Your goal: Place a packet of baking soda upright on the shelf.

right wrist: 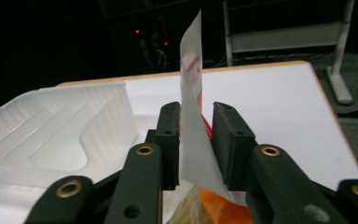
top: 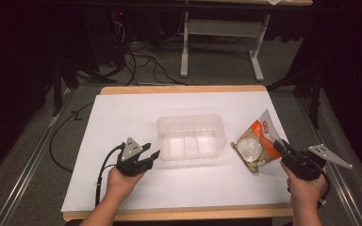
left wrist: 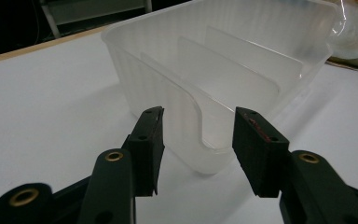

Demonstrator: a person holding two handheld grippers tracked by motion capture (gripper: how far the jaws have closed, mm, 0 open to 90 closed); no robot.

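The clear plastic bin (top: 191, 136) sits mid-table on the white sheet (top: 122, 113), its inside split by low dividers, and everything else is best placed from it. The snack packet (top: 253, 143), orange and white with a round clear window, lies just off the bin's right end, one corner lifted up. The right gripper (top: 279, 146) has its jaws set either side of that raised white edge; in the right gripper view the film (right wrist: 191, 112) stands between the two pads with a sliver of gap on the right-hand pad, so the jaws look nearly closed but I cannot tell whether they truly pinch it. That is the main risk: thin, slick film held only by a corner could slide out as soon as the packet's weight comes on, or the corner could tear or fold. A lift that swings toward the bin could also catch the packet on the near rim and knock the light bin sideways. The left gripper (top: 146, 157) waits off the bin's near-left corner, jaws wide apart and holding nothing, the corner framed between them in the left gripper view (left wrist: 200, 144). If it closes carelessly on that thin, flexible wall, the bin may tilt or skid across the smooth sheet.
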